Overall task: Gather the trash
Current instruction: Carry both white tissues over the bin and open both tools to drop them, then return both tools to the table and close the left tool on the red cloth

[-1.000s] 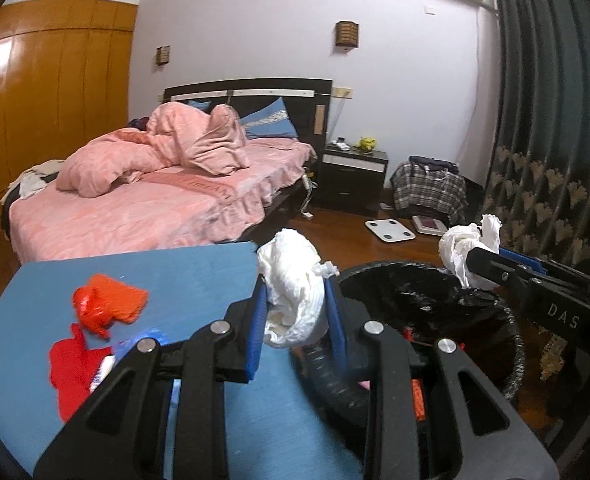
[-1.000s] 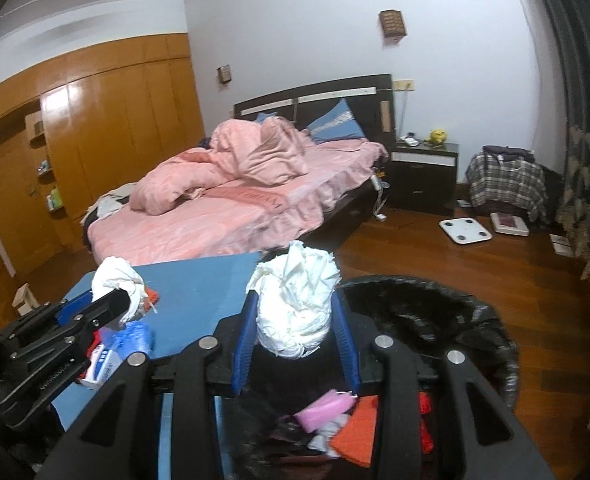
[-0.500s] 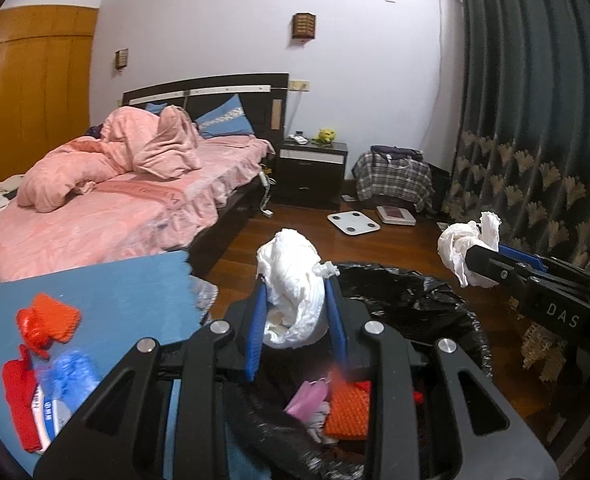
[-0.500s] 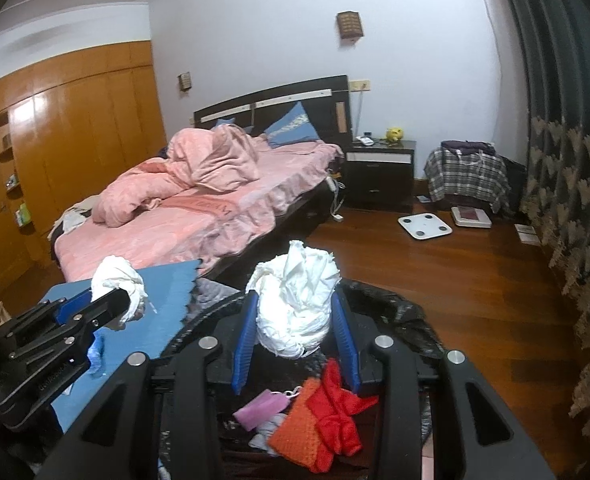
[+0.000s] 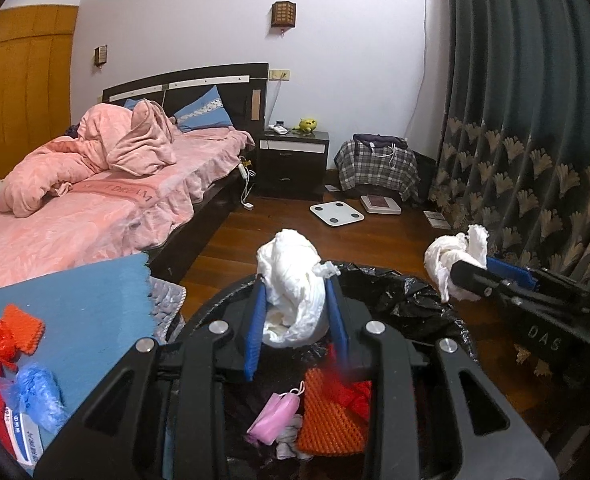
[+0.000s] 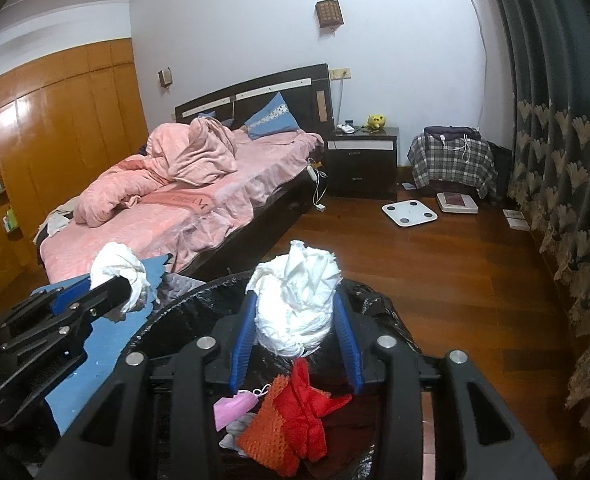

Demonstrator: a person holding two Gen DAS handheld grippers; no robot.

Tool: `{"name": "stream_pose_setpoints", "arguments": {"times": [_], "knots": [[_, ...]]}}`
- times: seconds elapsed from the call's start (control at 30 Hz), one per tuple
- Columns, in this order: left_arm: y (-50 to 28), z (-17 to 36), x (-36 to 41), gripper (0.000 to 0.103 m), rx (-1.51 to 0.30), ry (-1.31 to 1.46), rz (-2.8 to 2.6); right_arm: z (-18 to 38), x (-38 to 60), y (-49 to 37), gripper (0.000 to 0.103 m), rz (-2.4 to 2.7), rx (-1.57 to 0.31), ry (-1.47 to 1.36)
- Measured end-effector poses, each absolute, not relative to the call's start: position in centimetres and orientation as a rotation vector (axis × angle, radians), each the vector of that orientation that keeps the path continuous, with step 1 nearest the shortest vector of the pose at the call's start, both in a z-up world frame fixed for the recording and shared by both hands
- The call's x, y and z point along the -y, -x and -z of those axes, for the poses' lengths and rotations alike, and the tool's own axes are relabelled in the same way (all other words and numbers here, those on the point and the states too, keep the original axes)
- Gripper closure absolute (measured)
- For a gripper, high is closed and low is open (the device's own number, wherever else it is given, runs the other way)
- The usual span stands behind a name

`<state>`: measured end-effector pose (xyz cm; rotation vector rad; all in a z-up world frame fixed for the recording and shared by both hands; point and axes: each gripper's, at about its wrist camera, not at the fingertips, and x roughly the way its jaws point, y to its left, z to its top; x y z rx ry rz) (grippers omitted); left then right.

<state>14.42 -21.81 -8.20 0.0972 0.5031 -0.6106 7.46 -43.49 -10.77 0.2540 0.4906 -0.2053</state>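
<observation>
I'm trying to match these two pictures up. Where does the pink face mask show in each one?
Left wrist view: the pink face mask lies low and centre, inside the black bin, left of the orange mesh.
Right wrist view: low, left of centre, same bin.
Shared landmark: the white floor scale.

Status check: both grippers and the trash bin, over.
Left gripper and right gripper opening, a white tissue wad in each, over the black-lined bin. Nothing in the way.

Soft paper, shiny plastic, polished wood

Crumpled white tissue wad (image 5: 293, 276); glossy, wrinkled black plastic bin liner (image 5: 399, 296); matt blue table cover (image 5: 83, 300); polished wooden floor (image 6: 455, 272); fluffy pink blanket (image 6: 183, 168); glossy wooden wardrobe (image 6: 55, 120).
</observation>
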Motion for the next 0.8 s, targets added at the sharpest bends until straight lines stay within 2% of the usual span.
{"name": "stream_pose_setpoints", "arguments": {"times": [0.07, 0.13, 0.27, 0.37, 0.4, 0.43, 0.5, 0.8], "knots": [[-14.6, 8.2, 22.0, 0.070, -0.506, -0.091, 0.614, 11.1, 43.5, -7.5, 0.061, 0.209, -0.496, -0.253], [-14.6, 8.1, 22.2, 0.067, -0.503, -0.088, 0.616, 11.4, 43.6, -7.5, 0.043, 0.220, -0.503, -0.249], [-14.7, 8.0, 22.0, 0.055, -0.498, -0.079, 0.613, 11.7, 43.6, -7.1, 0.032, 0.236, -0.501, -0.245], [-14.6, 7.8, 21.3, 0.046, -0.493, -0.072, 0.602, 11.5, 43.5, -6.6, 0.017, 0.249, -0.493, -0.245], [-14.6, 7.7, 21.1, 0.042, -0.489, -0.072, 0.596, 11.4, 43.4, -6.4, 0.008, 0.255, -0.490, -0.245], [-14.6, 7.5, 20.6, 0.040, -0.486, -0.071, 0.588, 11.3, 43.3, -6.3, 0.006, 0.259, -0.485, -0.245], [-14.6, 7.3, 19.6, 0.032, -0.483, -0.064, 0.572, 11.1, 43.1, -6.1, 0.006, 0.250, -0.483, -0.257], [-14.1, 6.6, 14.3, 0.024, -0.467, -0.041, 0.476, 10.1, 39.0, -6.7, 0.006, 0.170, -0.471, -0.253]]}}
